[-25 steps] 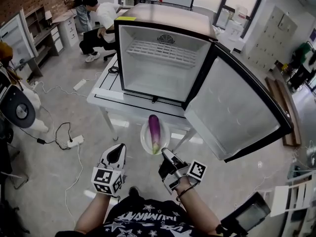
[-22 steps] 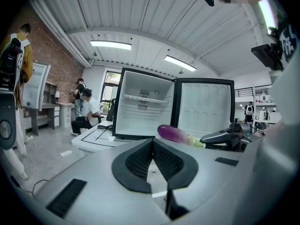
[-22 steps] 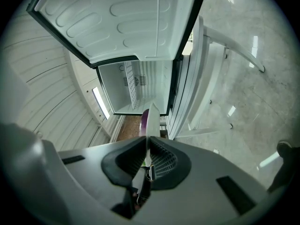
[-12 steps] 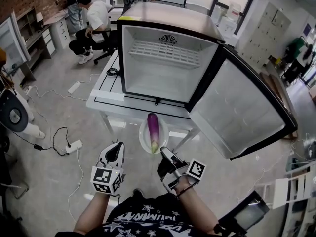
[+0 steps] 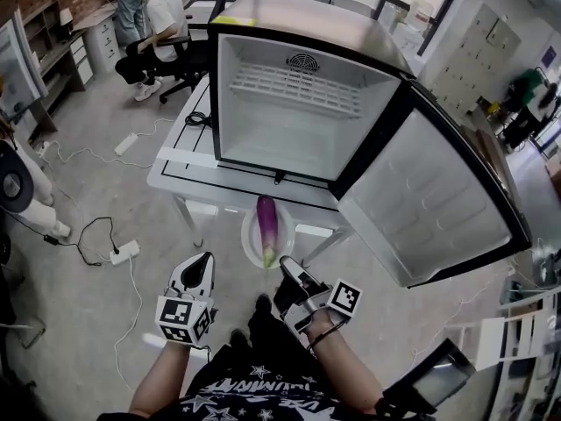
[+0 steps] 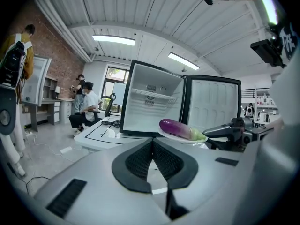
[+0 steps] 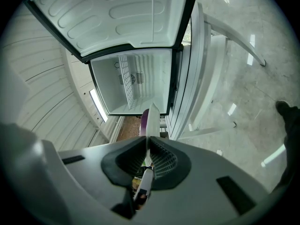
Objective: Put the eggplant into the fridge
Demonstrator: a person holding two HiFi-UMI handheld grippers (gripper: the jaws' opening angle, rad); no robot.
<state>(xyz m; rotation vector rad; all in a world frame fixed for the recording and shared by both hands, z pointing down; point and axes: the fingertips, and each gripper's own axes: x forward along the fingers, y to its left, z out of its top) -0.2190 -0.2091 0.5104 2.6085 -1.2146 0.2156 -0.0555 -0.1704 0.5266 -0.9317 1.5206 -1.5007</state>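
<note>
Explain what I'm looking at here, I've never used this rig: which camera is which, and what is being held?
No robot arm: a person holds hand tongs, one per hand. The wide picture comes from a head camera looking down; the other two ride on each tool. The right tongs are shut on the rim of a white plate carrying the eggplant, near the table's front edge. The left tongs are shut and empty. The open fridge stands on that table.
</note>
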